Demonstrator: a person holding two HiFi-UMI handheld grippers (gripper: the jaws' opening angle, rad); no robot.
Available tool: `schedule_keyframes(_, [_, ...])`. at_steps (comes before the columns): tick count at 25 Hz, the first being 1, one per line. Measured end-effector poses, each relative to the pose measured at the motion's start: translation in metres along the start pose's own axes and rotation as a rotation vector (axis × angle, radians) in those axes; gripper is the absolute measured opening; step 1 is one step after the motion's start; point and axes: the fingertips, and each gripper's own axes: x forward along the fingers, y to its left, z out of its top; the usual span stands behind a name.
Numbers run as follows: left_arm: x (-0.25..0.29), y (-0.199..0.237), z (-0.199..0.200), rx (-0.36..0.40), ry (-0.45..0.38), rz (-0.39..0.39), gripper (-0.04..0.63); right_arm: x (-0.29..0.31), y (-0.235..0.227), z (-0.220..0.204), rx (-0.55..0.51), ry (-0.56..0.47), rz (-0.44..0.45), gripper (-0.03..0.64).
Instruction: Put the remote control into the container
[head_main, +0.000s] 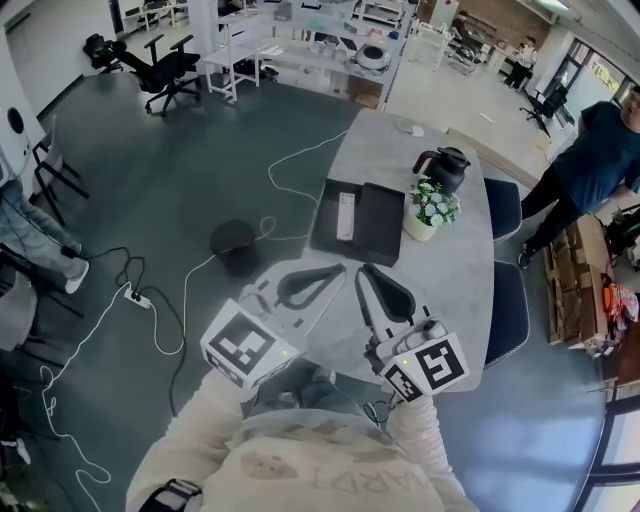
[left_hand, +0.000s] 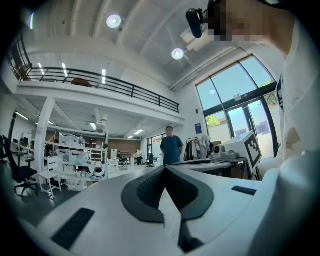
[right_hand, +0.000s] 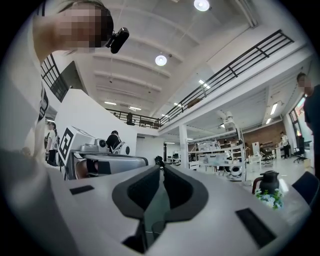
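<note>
In the head view a white remote control lies lengthwise in the left half of a flat black container on the grey table. Both grippers hover over the table's near end, short of the container and pointing toward it. My left gripper is shut with nothing in it, and its tips meet in the left gripper view. My right gripper is shut and empty too, its jaws closed together in the right gripper view. Both gripper views look out level across the hall and show neither remote nor container.
A potted plant stands against the container's right side, with a black kettle behind it. Dark chairs line the table's right edge. A person stands at the right. Cables and a round black stool are on the floor to the left.
</note>
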Motion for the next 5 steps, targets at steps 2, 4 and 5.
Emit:
schedule_keyframes(2, [-0.0016, 0.0019, 0.0013, 0.007, -0.007, -0.002, 0.012, 0.0025, 0.0008, 0.0011, -0.001, 0.000, -0.001, 0.035])
schedule_keyframes(4, [-0.0030, 0.0034, 0.0007, 0.010, -0.004, -0.003, 0.012, 0.0046, 0.0016, 0.0018, -0.003, 0.000, 0.000, 0.035])
schedule_keyframes(5, [-0.0037, 0.0041, 0.0001, 0.009, 0.000, -0.002, 0.012, 0.0055, 0.0021, 0.0021, -0.004, -0.001, 0.000, 0.035])
